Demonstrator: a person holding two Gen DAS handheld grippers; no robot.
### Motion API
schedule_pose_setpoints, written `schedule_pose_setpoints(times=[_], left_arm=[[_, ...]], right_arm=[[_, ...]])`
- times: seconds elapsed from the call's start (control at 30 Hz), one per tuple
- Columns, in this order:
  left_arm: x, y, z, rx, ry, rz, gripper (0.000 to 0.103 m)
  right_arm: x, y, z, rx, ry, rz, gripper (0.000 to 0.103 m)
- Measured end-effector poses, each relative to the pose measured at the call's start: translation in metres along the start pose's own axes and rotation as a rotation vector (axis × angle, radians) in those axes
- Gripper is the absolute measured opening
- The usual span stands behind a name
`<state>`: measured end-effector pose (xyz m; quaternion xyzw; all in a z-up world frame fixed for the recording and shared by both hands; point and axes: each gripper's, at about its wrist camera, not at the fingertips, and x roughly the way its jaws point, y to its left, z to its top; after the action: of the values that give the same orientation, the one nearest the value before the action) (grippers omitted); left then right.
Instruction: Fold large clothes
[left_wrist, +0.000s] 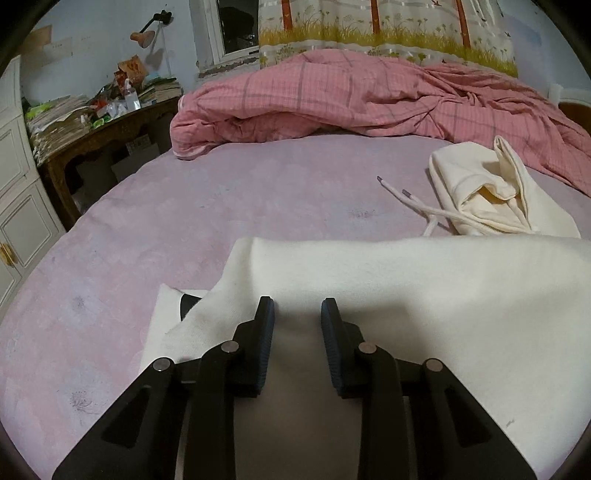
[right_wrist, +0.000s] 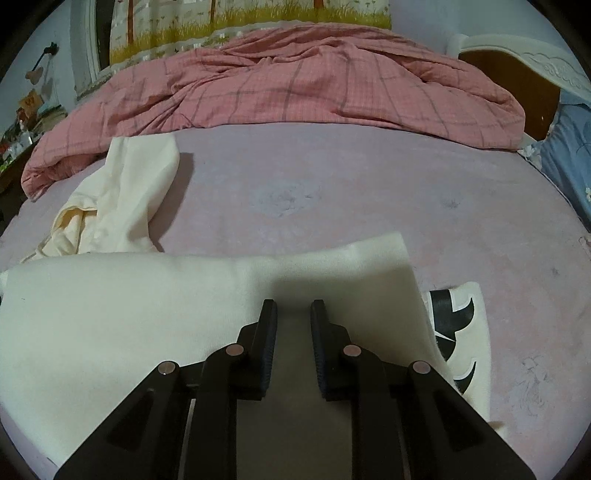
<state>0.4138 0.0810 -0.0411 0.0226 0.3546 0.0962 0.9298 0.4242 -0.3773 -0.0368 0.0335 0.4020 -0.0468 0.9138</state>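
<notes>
A cream hoodie (left_wrist: 406, 288) lies across the near part of the pink bed sheet (left_wrist: 184, 206). Its hood (left_wrist: 491, 199) and two drawstrings (left_wrist: 410, 201) point toward the far right. My left gripper (left_wrist: 297, 306) is shut on a raised fold at the garment's left end, and cloth fills the gap between its pads. In the right wrist view, the same hoodie (right_wrist: 147, 295) stretches off to the left, with its hood (right_wrist: 122, 195) behind it. My right gripper (right_wrist: 293, 306) is shut on the fold at the right end. A black print (right_wrist: 450, 321) shows on the layer underneath.
A rumpled pink plaid quilt (left_wrist: 369, 96) is heaped along the far side of the bed. A cluttered wooden desk (left_wrist: 110, 122) and a white cabinet (left_wrist: 14, 184) stand to the left. A blue pillow (right_wrist: 569, 155) and the headboard (right_wrist: 517, 62) are at the right.
</notes>
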Motion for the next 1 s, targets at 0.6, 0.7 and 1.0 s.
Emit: schedule_pose_setpoints(times=[0.6, 0.7, 1.0], left_arm=[[-0.109, -0.07, -0.001, 0.049, -0.15, -0.48, 0.023], [-0.123, -0.112, 0.006, 0.079, -0.062, -0.633, 0.025], [-0.065, -0.164, -0.021, 0.107, 0.121, -0.561, 0.016]], right_arm=[[-0.082, 0.039, -0.02, -0.13, -0.242, 0.262, 0.021], [-0.08, 0.066, -0.031, -0.191, -0.141, 0.445, 0.021], [-0.045, 0.092, -0.041, -0.224, 0.023, 0.419, 0.021]])
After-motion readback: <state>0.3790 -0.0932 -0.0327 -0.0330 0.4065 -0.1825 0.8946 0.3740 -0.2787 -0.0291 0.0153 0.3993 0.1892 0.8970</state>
